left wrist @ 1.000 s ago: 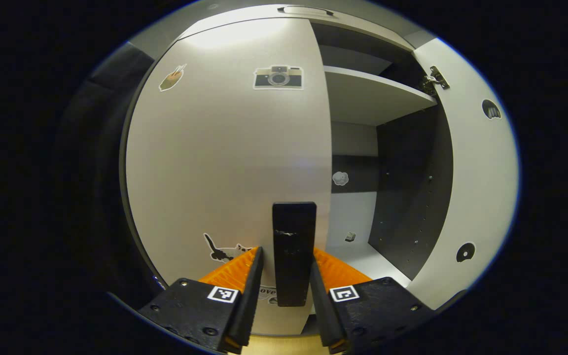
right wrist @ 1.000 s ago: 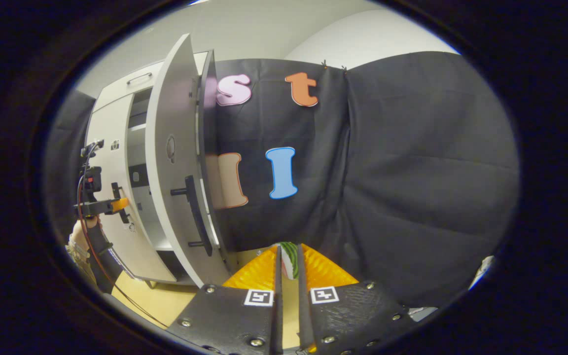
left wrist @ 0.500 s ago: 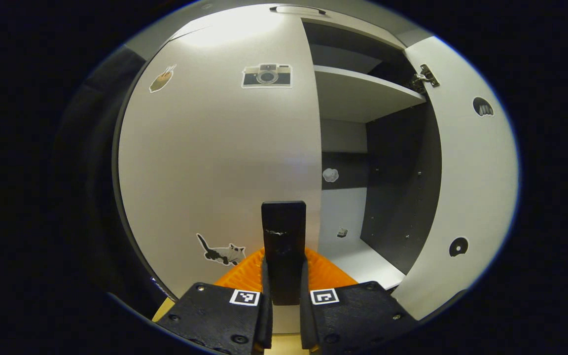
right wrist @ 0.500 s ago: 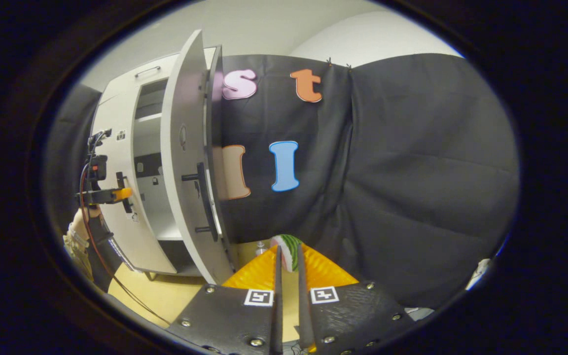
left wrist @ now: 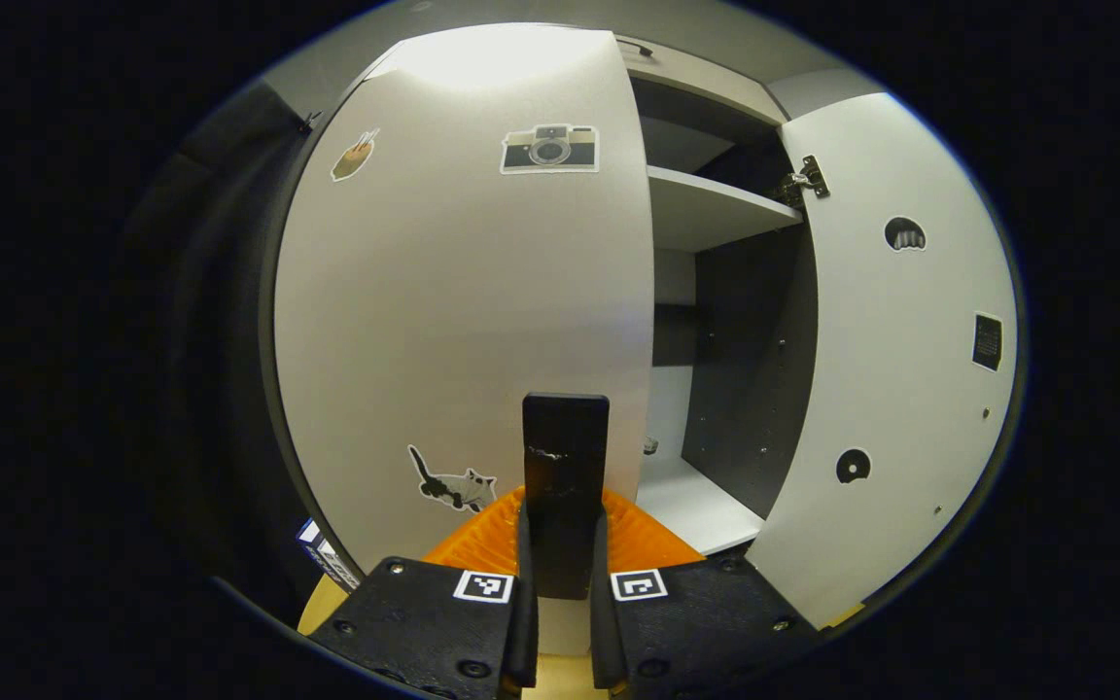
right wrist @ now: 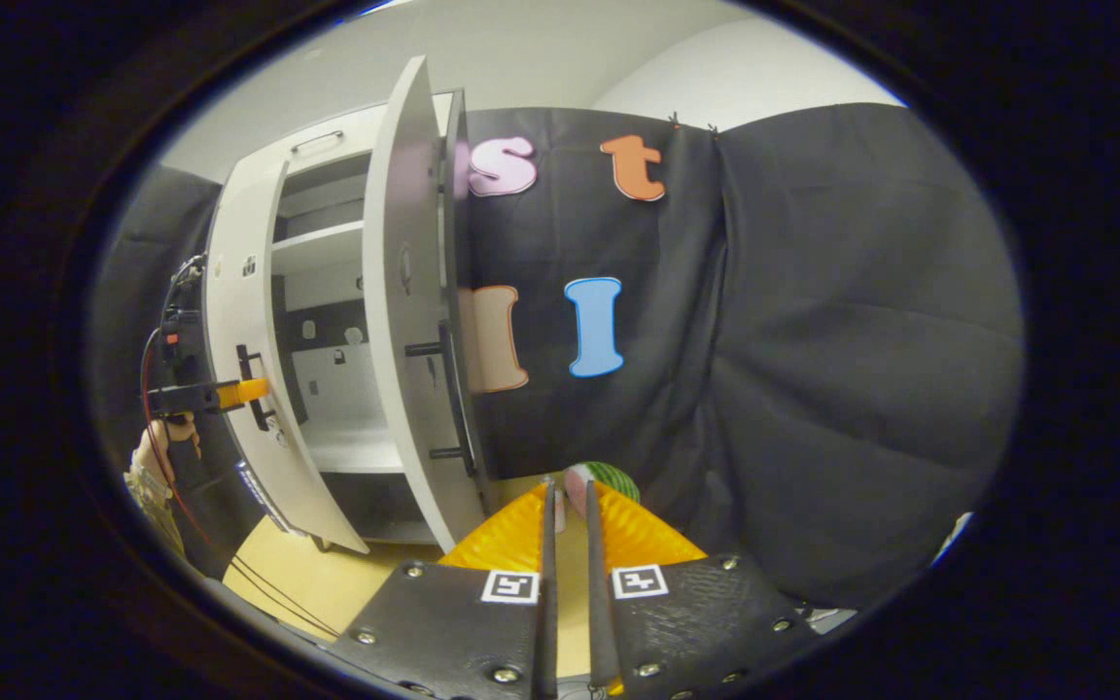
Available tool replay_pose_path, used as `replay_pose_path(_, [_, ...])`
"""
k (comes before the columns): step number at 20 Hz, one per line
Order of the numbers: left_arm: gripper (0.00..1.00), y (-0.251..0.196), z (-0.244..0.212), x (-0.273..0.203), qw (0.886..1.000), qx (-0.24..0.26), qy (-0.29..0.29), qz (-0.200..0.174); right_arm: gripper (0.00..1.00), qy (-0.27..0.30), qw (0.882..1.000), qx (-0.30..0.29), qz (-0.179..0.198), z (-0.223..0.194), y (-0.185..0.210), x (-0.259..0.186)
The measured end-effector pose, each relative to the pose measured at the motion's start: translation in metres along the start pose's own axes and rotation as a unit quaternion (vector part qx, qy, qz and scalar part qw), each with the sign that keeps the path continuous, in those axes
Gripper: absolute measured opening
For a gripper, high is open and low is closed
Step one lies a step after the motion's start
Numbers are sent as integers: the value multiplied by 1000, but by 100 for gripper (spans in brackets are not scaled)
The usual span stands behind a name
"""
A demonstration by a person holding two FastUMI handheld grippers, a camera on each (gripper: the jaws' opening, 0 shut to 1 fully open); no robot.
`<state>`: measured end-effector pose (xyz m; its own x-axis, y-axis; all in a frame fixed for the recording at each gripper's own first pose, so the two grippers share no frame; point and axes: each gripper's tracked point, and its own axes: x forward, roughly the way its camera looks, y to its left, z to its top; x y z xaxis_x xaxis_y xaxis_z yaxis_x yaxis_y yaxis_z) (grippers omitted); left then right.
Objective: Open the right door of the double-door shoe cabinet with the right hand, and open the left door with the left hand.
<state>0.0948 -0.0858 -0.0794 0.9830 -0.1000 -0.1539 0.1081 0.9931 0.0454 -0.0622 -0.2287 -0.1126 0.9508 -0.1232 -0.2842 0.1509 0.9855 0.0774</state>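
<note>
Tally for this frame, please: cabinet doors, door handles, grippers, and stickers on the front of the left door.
Doors: 2 (left door, right door)
Door handles: 2 (left handle, right handle)
Grippers: 2 (left gripper, right gripper)
Stickers on left door front: 3 (camera sticker, cat sticker, corner sticker)
Total: 9

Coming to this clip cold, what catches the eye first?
In the left gripper view, the left hand-held gripper is clamped on the black handle of the left door, which carries camera and cat stickers. Beside it the right door stands wide open, baring a shelf.
</note>
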Motion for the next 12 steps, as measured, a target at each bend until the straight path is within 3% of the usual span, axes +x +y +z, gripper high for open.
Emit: replay_pose_path(12, [22, 16, -8, -56, 999, -9, -1, -32, 13, 16, 998, -7, 54, -9, 52, 13])
